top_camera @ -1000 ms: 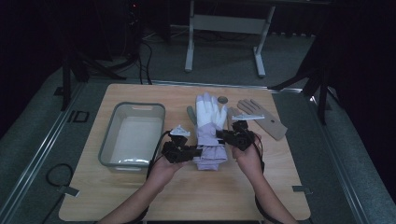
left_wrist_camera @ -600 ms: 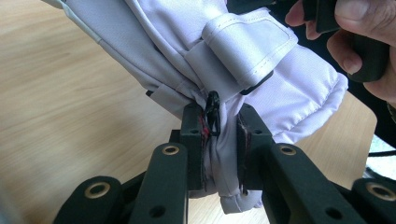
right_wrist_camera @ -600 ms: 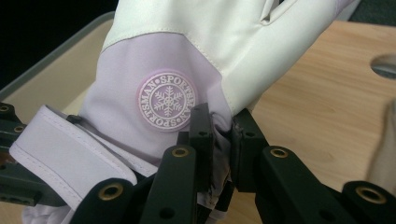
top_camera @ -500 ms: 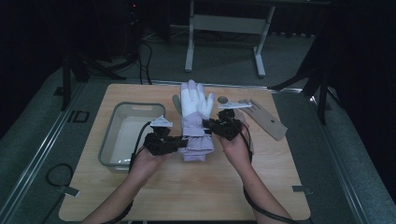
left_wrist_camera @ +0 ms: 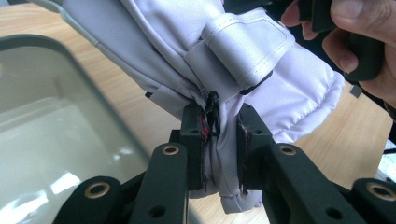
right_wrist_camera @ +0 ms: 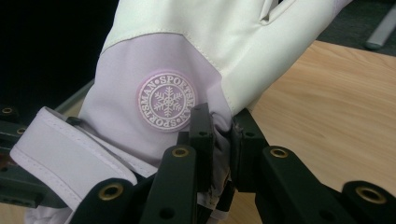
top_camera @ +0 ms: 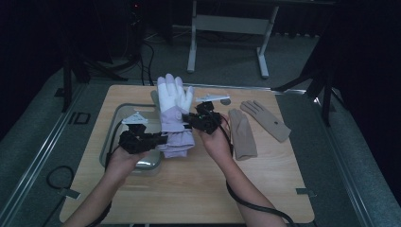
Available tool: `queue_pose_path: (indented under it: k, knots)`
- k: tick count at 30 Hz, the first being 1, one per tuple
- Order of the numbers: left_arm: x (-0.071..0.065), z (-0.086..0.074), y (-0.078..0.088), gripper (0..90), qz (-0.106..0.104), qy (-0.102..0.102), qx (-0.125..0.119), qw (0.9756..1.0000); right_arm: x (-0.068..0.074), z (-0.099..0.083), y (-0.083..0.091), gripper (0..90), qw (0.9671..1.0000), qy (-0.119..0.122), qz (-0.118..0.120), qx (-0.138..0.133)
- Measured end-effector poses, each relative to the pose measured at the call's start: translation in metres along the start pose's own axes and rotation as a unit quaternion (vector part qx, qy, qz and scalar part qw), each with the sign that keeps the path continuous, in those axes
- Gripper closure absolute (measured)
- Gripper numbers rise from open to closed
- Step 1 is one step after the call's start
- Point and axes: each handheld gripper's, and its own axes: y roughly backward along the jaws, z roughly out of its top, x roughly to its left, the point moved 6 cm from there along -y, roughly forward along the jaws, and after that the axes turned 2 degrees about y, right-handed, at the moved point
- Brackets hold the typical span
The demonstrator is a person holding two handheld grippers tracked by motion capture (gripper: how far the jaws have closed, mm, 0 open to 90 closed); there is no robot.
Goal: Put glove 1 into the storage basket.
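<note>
Left gripper (top_camera: 158, 139): jaws pinching the cuff of the lilac-and-white padded ski glove (top_camera: 174, 111). Right gripper (top_camera: 191, 118): pinching its opposite side. Glove held aloft, fingers toward the table's far edge, just beside the clear plastic tub (top_camera: 116, 118) near the left edge.

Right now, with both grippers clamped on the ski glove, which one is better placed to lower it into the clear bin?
Left, probably. The left gripper pinches the lilac ski glove at its cuff, right above the clear plastic bin. The right gripper grips the far edge, over the wooden table.
</note>
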Motion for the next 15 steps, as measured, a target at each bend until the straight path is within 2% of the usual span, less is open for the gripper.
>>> queue_pose_path:
  k: [5, 9, 12, 13, 15]
  knots:
    - [0.022, -0.007, 0.019, 76.4, 0.004, 0.013, 0.0, 0.9999, 0.019, 0.011, -0.022, 81.2, 0.9999, 0.007, 0.012, 0.002]
    - [0.039, -0.015, 0.034, 76.4, 0.007, 0.031, 0.0, 0.9995, 0.035, 0.015, -0.041, 81.2, 0.9997, 0.008, 0.021, 0.005]
    - [0.05, -0.022, 0.043, 76.4, 0.013, 0.041, 0.002, 0.9991, 0.046, 0.017, -0.056, 81.2, 0.9996, 0.01, 0.025, 0.008]
    - [0.054, -0.024, 0.045, 76.4, 0.014, 0.043, 0.006, 0.9989, 0.052, 0.018, -0.066, 81.2, 0.9995, 0.014, 0.025, 0.015]
    - [0.063, -0.029, 0.047, 76.4, 0.014, 0.051, 0.009, 0.9985, 0.055, 0.018, -0.071, 81.2, 0.9994, 0.015, 0.024, 0.018]
